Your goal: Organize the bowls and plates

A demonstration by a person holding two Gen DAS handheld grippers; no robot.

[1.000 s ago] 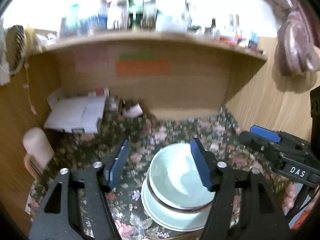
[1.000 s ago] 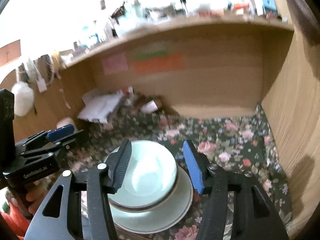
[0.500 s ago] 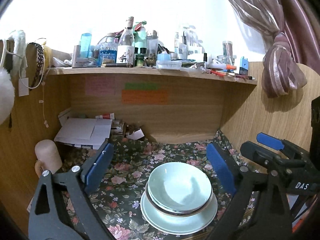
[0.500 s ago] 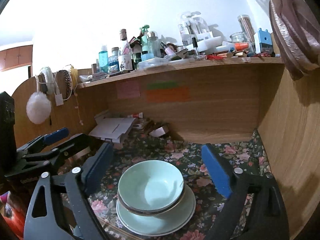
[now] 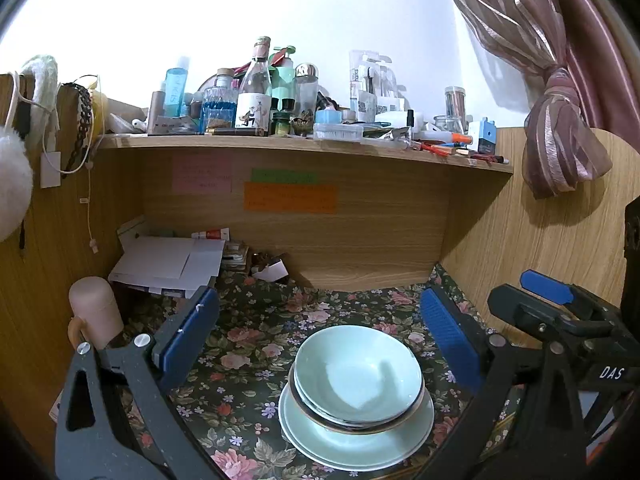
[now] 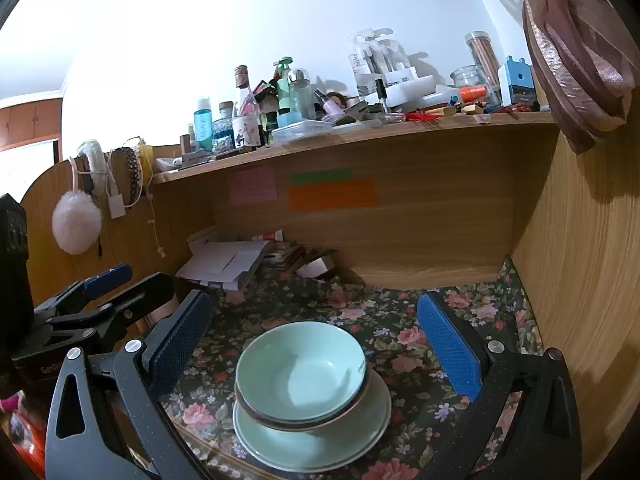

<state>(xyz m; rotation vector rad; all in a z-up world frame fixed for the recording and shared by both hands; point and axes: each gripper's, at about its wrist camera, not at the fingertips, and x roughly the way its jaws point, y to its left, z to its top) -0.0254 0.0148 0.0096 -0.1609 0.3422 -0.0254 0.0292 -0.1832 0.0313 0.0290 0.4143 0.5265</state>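
Floral cloth (image 5: 256,344) covers the wooden desk beneath a cluttered shelf (image 5: 304,145).

We see two pale green glazed bowls (image 5: 357,376) with dark, gold-edged rims, nested upright, in the lower centre of both views. They rest centred on a flat pale green round plate (image 5: 352,446), which lies on the floral-covered surface.
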